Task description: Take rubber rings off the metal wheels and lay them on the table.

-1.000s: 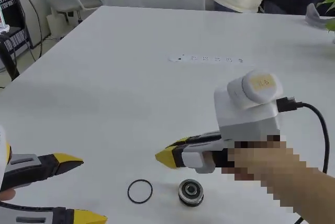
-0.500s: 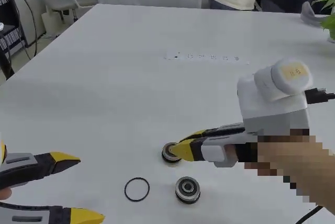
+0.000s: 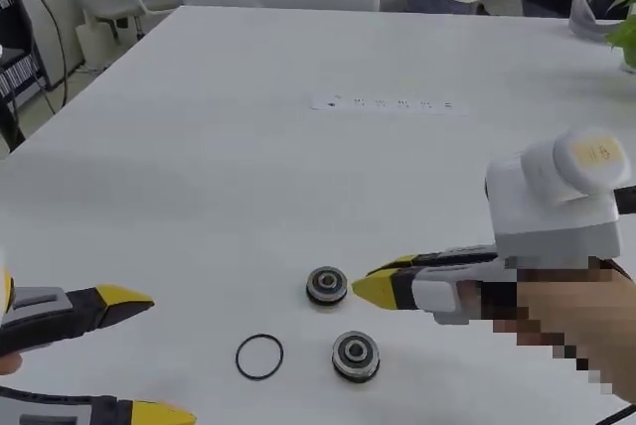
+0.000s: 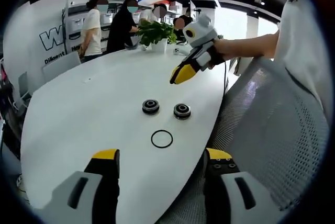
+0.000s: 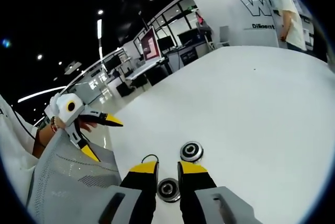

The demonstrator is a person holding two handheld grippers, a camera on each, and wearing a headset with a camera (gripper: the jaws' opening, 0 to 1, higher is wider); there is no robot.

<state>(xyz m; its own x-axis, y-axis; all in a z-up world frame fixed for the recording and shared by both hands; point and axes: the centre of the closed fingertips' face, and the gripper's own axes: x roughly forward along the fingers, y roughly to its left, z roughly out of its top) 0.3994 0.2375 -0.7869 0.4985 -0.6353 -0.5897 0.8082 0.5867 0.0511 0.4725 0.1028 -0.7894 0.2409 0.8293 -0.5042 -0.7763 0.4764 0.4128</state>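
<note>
In the head view, the right gripper [image 3: 373,289] comes in from the right over the white table [image 3: 248,167], its jaws drawn narrow and holding nothing. One metal wheel [image 3: 327,286] sits just off its yellow tips, and a second wheel [image 3: 356,356] lies near, below the jaws. The left gripper [image 3: 144,355] is at the lower left with its jaws spread wide and empty. A loose rubber ring [image 3: 260,356] lies flat between that gripper and the second wheel.

In the left gripper view, our own jaws [image 4: 163,156] stand wide apart. The ring [image 4: 162,138] lies just ahead of them, with both wheels [image 4: 151,107] [image 4: 182,111] side by side beyond it. The right gripper [image 4: 183,74] hovers further out.

In the right gripper view, the jaws [image 5: 167,169] leave only a thin gap. One wheel [image 5: 168,189] shows through that gap, lying on the table beneath. The other wheel [image 5: 191,151] sits just ahead of the right tip, and the ring [image 5: 150,157] peeks out beside the left tip. The left gripper [image 5: 102,137] is off to the left, gaping.
</note>
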